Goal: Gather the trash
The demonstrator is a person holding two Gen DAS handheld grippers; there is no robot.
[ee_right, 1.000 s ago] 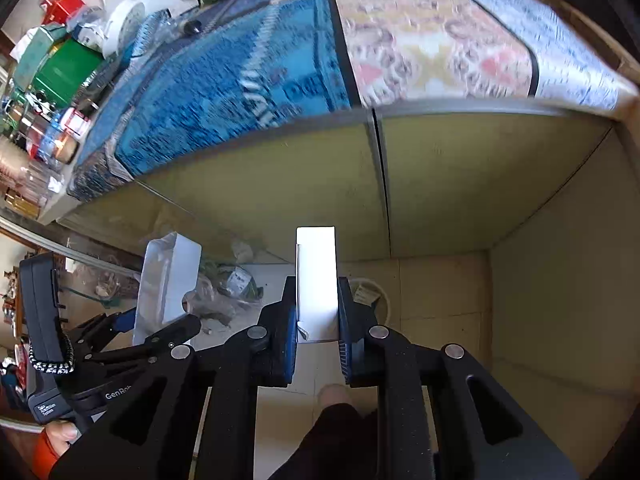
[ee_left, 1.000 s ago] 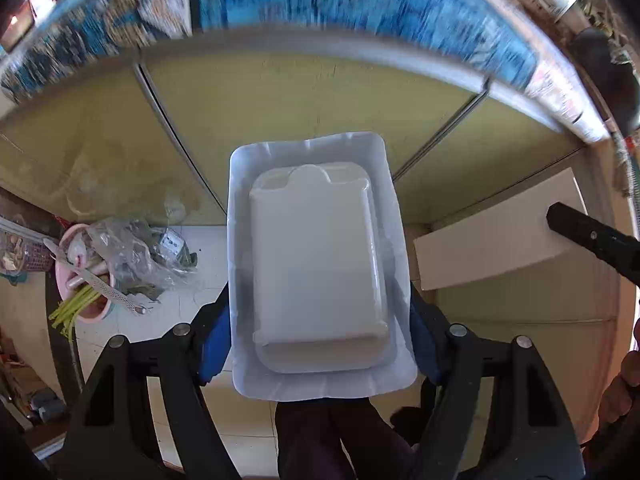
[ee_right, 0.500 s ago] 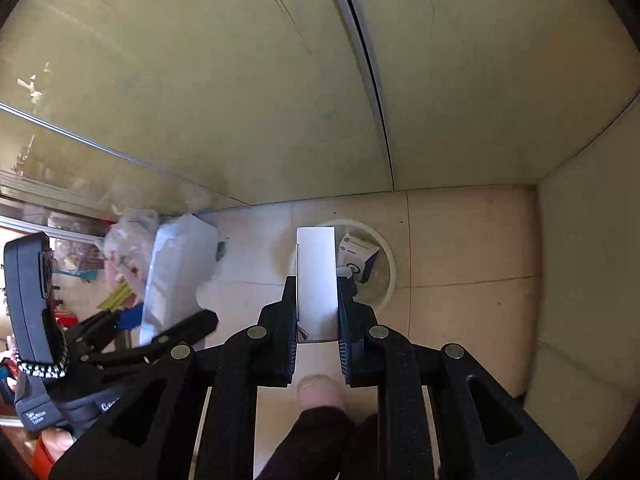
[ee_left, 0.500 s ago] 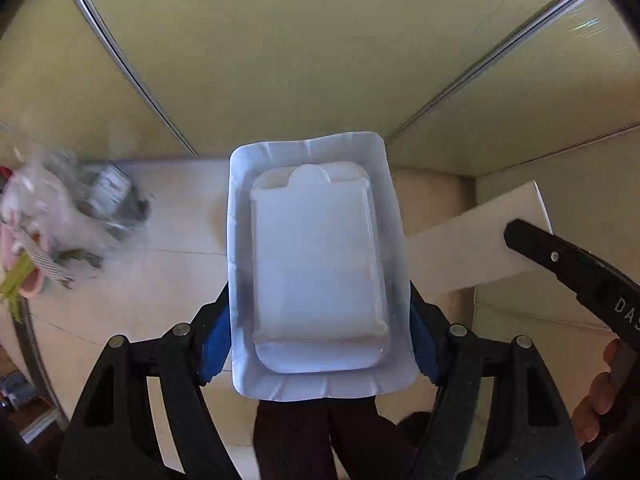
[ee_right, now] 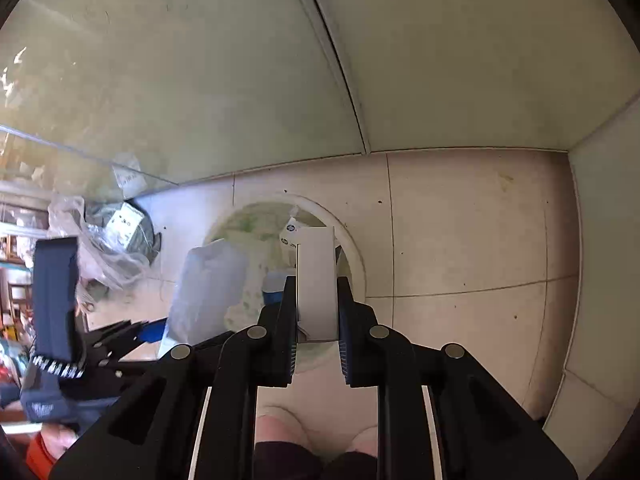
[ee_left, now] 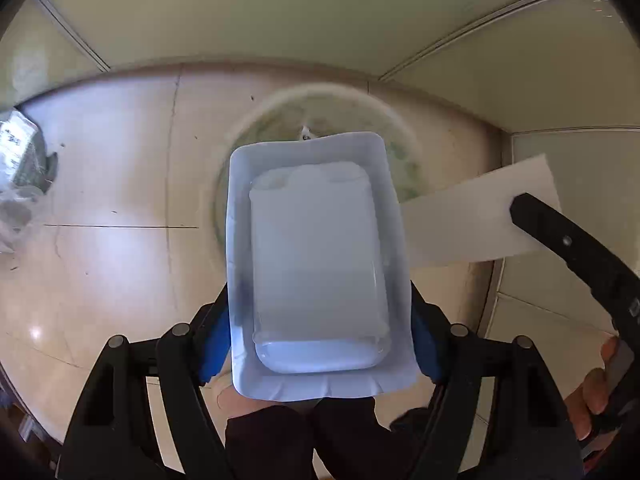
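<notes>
My left gripper (ee_left: 320, 320) is shut on a white paper tray (ee_left: 320, 384) with a clear plastic container (ee_left: 316, 248) nested in it. The tray hangs over a round white-rimmed bin (ee_left: 240, 132) on the tiled floor. My right gripper (ee_right: 317, 296) is shut on a flat white box (ee_right: 316, 264), also above the bin (ee_right: 356, 256). The left wrist view shows that box (ee_left: 472, 224) at the right, with one right finger (ee_left: 560, 240) on it. In the right wrist view the tray (ee_right: 208, 284) and left gripper (ee_right: 132, 332) are at the left.
A small white-and-blue carton (ee_right: 290, 232) lies inside the bin. A clear plastic bag of rubbish (ee_right: 108, 240) sits on the floor to the left. Yellow-green cabinet panels (ee_right: 240, 80) rise behind the bin, and a wall (ee_right: 600, 240) closes the right side.
Both grippers have dropped from tabletop height to just above the bin on the floor. The patterned table has left both views. Both grips are unchanged.
</notes>
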